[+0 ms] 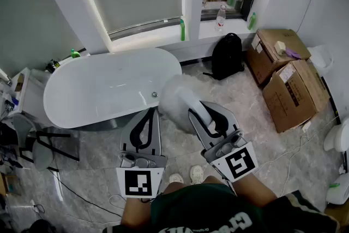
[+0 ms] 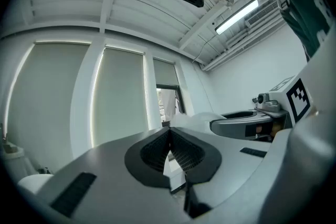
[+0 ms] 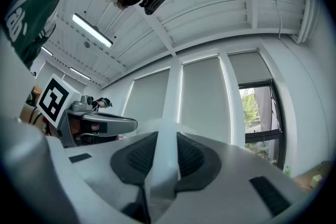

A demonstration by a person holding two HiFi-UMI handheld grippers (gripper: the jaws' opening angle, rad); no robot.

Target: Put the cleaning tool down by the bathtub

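Observation:
The white bathtub [image 1: 103, 90] stands at the left in the head view. The cleaning tool is a white fluffy duster [image 1: 172, 98] on a white handle [image 1: 195, 104], and its head hangs over the floor beside the tub's right end. My right gripper [image 1: 199, 111] is shut on that handle; in the right gripper view the handle [image 3: 165, 165] runs up between the pressed pads of the right gripper [image 3: 167, 136]. Just left of it, my left gripper [image 1: 150, 115] is shut with nothing in it. In the left gripper view the left gripper [image 2: 169, 131] has its jaws touching at the tip.
A black backpack [image 1: 227, 55] leans under the window sill. Two cardboard boxes [image 1: 294, 93] stand at the right. Bottles [image 1: 182, 30] stand on the sill. A dark stool [image 1: 38, 144] and cables lie at the left. A white fixture [image 1: 339, 139] sits at the right edge.

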